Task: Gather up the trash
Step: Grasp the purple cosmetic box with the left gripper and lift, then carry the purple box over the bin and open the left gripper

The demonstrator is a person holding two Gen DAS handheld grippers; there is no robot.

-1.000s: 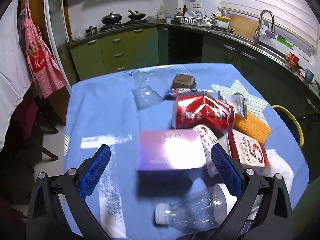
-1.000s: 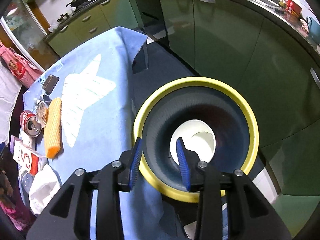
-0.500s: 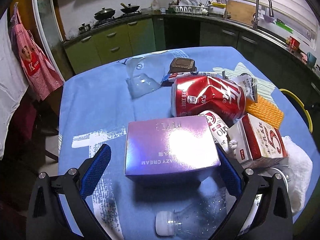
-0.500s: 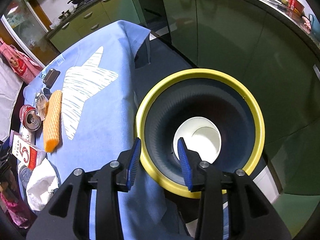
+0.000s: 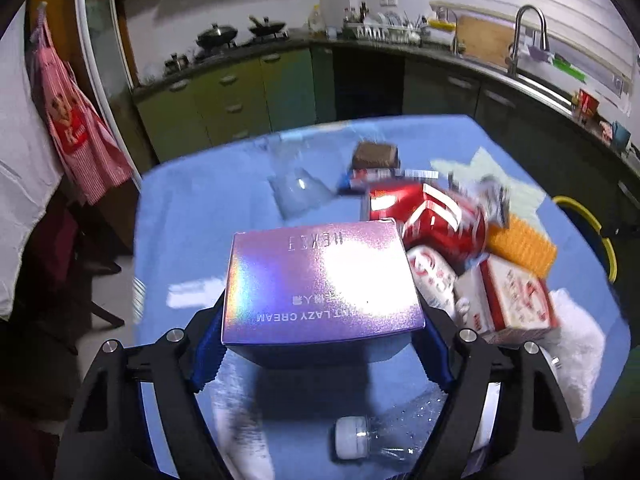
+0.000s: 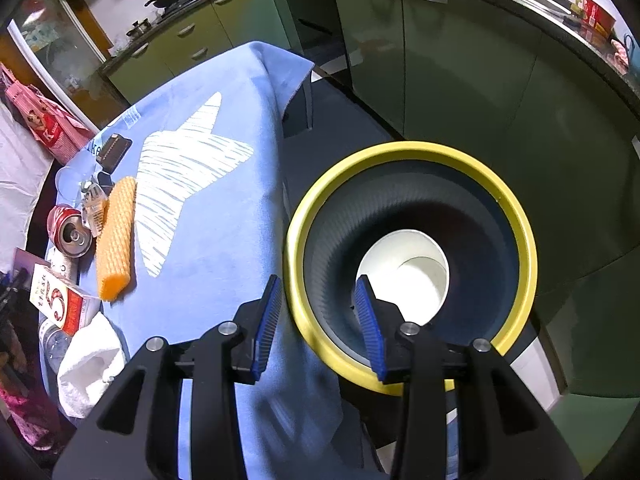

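The left gripper (image 5: 320, 344) has just been closing, and its fingers (image 5: 206, 354) now clamp the sides of a shiny purple box (image 5: 320, 276), which looks lifted just clear of the blue table (image 5: 192, 216) beside a red can (image 5: 432, 216) and other litter. The right gripper (image 6: 318, 326), part open and empty, straddles the near rim of the yellow-rimmed bin (image 6: 516, 216) beside the table. The pick-up step seems done; next the flat, glossy, holographic box must be carried across to the bin.

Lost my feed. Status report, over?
Left gripper just closed on purple box. Right gripper open, straddling yellow bin rim. Red can crowds the box.
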